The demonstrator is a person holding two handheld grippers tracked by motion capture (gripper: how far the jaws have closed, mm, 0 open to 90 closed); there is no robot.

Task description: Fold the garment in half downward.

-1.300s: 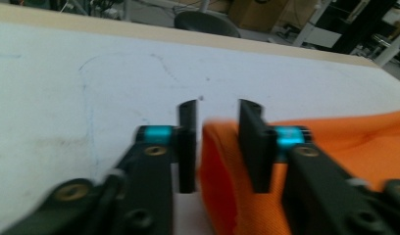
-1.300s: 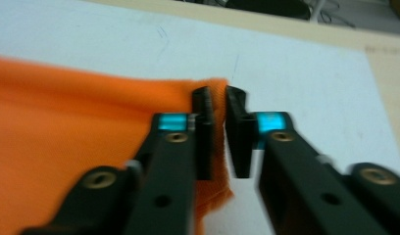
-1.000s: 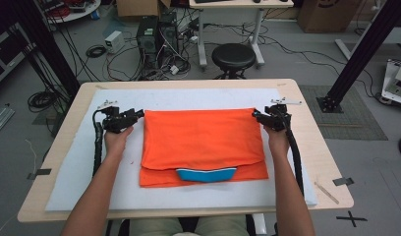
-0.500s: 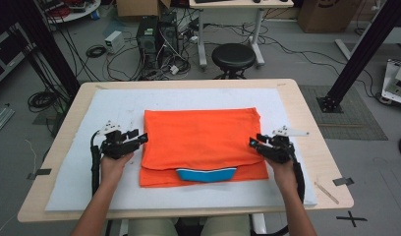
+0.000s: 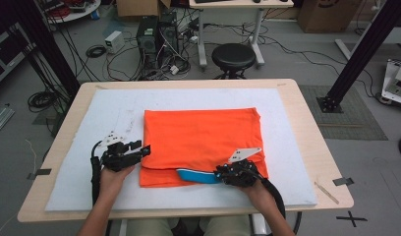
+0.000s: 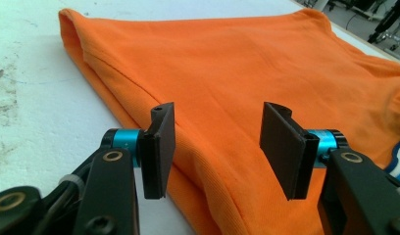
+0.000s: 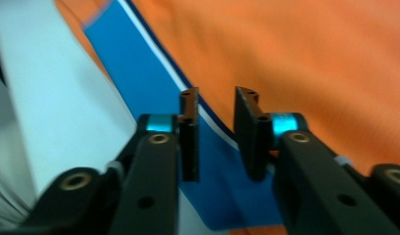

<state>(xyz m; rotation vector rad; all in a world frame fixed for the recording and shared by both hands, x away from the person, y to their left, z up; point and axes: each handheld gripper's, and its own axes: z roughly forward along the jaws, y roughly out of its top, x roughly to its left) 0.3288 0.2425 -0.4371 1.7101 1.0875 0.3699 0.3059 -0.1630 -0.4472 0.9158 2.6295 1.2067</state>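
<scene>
An orange shirt (image 5: 203, 142) lies folded flat on a white mat (image 5: 297, 147), and the mat covers most of the wooden counter (image 5: 316, 128). The shirt sits near the middle of the mat. A blue collar (image 5: 198, 175) with a thin white stripe peeks out from under the shirt's near edge.

The left gripper (image 5: 139, 150) is at the shirt's left edge, close to its near corner. In the left gripper view the left gripper (image 6: 215, 142) has its jaws about half open. The shirt's folded edge runs between them, but the jaws hang above the cloth and do not pinch it.

The right gripper (image 5: 228, 173) is at the shirt's near edge, right beside the blue collar. In the right gripper view the right gripper (image 7: 216, 139) has its jaws close together with a small gap. They have just been closing. The blue collar and its white stripe lie under the gap. The jaws do not squeeze anything yet.

A black stool (image 5: 234, 56) stands on the floor past the shirt's far side, beyond the counter.
</scene>
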